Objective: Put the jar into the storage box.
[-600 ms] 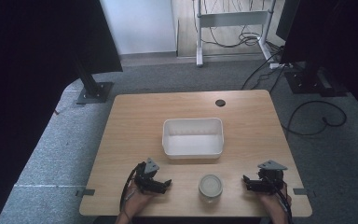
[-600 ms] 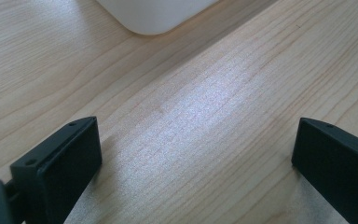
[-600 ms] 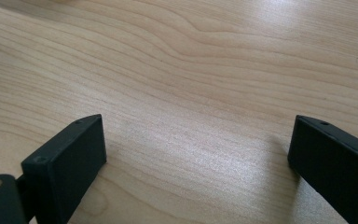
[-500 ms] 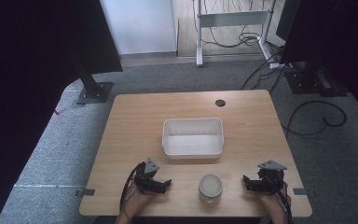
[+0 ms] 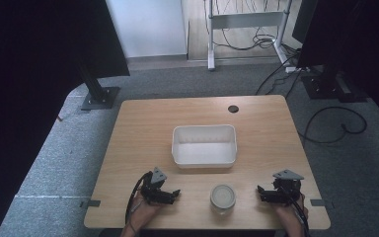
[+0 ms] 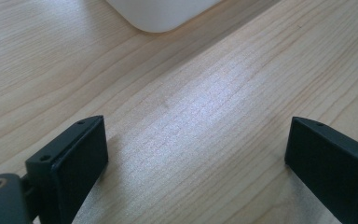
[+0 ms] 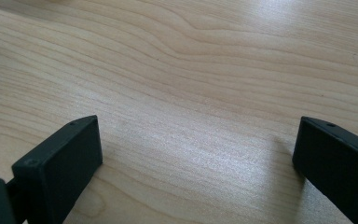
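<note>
From the high view, I am seeing my left tool (image 5: 173, 193) resting on the near part of the desk (image 5: 143, 128), its jaws pointing toward the middle and standing apart with nothing between them. My right tool (image 5: 261, 192) is lying at the near right, jaws aimed back toward the centre, also apart and holding nothing. The jar (image 5: 222, 198) with its pale lid is standing upright between the two tools, near each but touching neither. The white tub (image 5: 205, 144) is sitting farther back, behind the jar, well clear of both tools. My left hand (image 5: 143, 213) and right hand (image 5: 288, 217) are coming in from the near edge, each wrapped low around its tool, with the cables trailing back toward me.

In the left gripper view, I am looking along the left tool (image 6: 196, 154): its two black jaws are spread wide over bare wood, gripping nothing, and a rounded corner of the white tub (image 6: 161, 14) is showing at the top.

In the right gripper view, the right tool (image 7: 198, 156) is likewise gaping wide over the desk (image 7: 205, 70), close above the wood grain, with nothing between the jaws.
</note>
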{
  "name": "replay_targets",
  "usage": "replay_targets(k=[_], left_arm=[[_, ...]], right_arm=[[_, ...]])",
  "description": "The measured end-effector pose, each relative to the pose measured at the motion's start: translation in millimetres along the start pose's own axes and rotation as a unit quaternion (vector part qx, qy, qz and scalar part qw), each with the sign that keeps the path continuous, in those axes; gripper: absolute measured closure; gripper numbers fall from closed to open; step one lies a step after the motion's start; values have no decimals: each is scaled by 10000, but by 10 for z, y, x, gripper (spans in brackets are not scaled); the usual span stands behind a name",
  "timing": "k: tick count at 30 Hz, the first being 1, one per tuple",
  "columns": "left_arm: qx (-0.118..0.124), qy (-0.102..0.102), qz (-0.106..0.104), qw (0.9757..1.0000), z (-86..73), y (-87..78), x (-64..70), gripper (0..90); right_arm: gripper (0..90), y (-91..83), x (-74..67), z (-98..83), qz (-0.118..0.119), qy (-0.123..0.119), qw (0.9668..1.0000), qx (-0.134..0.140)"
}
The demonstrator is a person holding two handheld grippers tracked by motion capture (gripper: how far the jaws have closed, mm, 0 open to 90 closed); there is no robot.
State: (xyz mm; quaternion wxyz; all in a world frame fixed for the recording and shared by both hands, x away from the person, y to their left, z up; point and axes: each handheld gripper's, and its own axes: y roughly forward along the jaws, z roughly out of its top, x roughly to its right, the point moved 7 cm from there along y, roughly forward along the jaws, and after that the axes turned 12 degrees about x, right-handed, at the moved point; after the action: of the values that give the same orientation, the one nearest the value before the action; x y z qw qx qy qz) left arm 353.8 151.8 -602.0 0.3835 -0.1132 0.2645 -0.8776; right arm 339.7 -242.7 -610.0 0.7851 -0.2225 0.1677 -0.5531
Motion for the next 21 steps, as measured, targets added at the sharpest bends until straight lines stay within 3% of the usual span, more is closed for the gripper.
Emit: replay_targets(k=[21], left_arm=[[159,145,-207,9996,84,-105,185,52]], right_arm=[[9,0,0,0,-1,2,10000,2]])
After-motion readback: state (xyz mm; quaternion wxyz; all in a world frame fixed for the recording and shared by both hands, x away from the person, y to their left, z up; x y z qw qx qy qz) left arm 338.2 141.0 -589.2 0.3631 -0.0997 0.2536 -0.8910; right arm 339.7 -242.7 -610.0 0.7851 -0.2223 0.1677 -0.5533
